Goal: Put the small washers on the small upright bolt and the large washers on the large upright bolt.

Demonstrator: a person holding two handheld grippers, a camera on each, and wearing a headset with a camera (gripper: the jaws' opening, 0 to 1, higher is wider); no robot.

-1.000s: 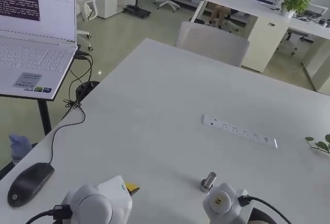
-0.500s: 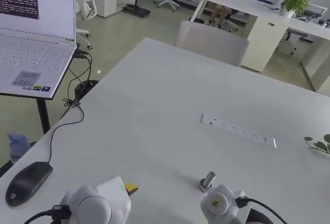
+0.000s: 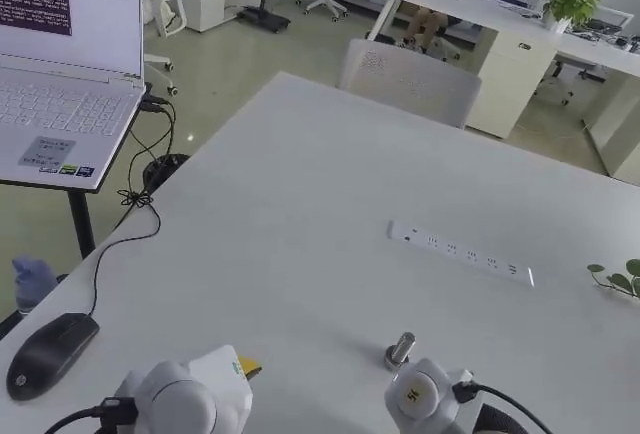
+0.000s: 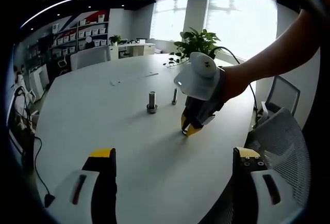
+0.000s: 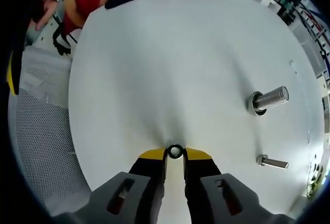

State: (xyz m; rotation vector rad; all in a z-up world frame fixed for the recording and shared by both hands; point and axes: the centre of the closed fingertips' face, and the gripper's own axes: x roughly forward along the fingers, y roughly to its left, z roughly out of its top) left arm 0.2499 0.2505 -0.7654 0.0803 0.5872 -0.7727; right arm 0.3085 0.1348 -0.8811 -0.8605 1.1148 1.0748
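White table (image 3: 330, 204) fills the head view of an open office, with a laptop (image 3: 60, 104) and a mouse (image 3: 50, 352) off to the left and a power strip (image 3: 460, 251) lying across the far middle. Near the bottom edge the large bolt (image 3: 400, 349) stands upright, just beyond the right gripper (image 3: 420, 394), while the left gripper (image 3: 190, 399) sits well apart to the other side. From the left gripper view, that gripper's own jaws are spread wide with nothing between them, apparently held back to leave room. Ahead of them the right gripper points down at the table, near the large bolt, and the small bolt (image 4: 175, 96) stands just beside it, with a plant (image 4: 198, 41) behind. Looking along the right gripper view, its jaws are clenched on a washer (image 5: 175, 152) pinched at the very tips, probably so that the hole is left free to slip over a thread. Both bolts lie off to the right of the jaws, well apart from the washer, the large one farther up and the small one lower. By its look the washer seems a small one, though I cannot tell for certain.
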